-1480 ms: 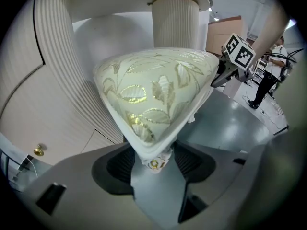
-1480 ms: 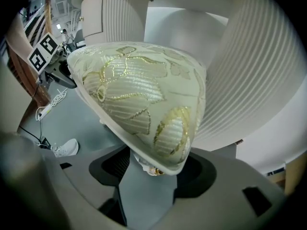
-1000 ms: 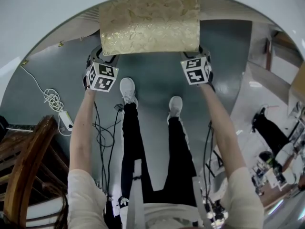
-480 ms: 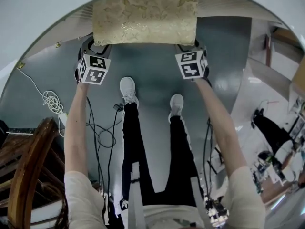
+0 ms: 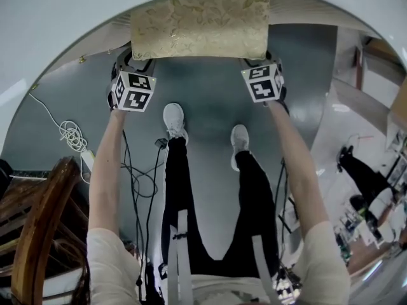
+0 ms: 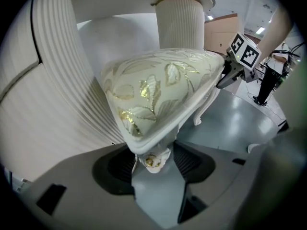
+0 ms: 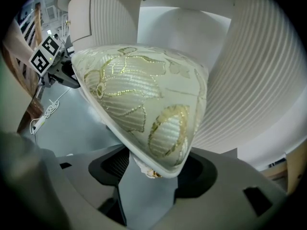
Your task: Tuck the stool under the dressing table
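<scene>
The left gripper (image 6: 152,158) and right gripper (image 7: 152,170) each clamp a near corner of the stool (image 5: 200,24). Their jaws are set wide, with the pads closed on the carved corner below the cushion. The stool stands between the pedestals (image 6: 180,23) of the dressing table (image 5: 57,24), its far edge at the table's rim and most of the seat not yet under the top.

To do this well, I would push both corners evenly and level. That should send the stool in straight, so neither side scrapes a fluted pedestal. I would stop once the near edge passes under the rim and only then let go.

Counted, near to far:
- one wooden chair (image 5: 38,221)
- two shoes (image 5: 173,118)
- one coiled cable (image 5: 71,135)
- two grippers
- one stool
- two pedestals
- one table
</scene>
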Demonstrator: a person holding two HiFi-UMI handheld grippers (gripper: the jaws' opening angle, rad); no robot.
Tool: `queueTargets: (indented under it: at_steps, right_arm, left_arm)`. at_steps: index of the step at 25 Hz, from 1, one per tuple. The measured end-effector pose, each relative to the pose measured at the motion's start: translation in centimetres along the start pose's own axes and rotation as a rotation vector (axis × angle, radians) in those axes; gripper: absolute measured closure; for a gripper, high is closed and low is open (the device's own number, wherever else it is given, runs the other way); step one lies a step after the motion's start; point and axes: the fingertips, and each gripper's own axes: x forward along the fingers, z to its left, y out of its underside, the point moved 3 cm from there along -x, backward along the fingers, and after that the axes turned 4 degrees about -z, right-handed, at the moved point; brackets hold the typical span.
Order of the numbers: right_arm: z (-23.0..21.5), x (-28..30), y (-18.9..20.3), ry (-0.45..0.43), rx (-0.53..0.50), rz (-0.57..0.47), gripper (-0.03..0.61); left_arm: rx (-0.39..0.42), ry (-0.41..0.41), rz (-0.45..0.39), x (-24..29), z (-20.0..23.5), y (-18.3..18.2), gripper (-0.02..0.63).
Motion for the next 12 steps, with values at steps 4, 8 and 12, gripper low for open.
queueTargets:
  at_steps: [4, 8, 12]
  right_arm:
    - [-0.16, 0.09, -0.01, -0.033, -0.024, -0.021, 0.298]
    - [-0.39, 0.10, 0.13, -0.054, -0.028, -0.032, 0.297]
    - [-0.53, -0.07, 0.20, -0.075, -0.036, -0.033, 0.297]
  left_arm:
    - [-0.023, -0.018, 0.011, -0.03, -0.30, 0.21, 0.364]
    - [-0.052, -0.040, 0.033, 0.11, -0.49, 0.12, 0.364]
    - [-0.064, -0.047, 0.057, -0.17, -0.87, 0.16, 0.364]
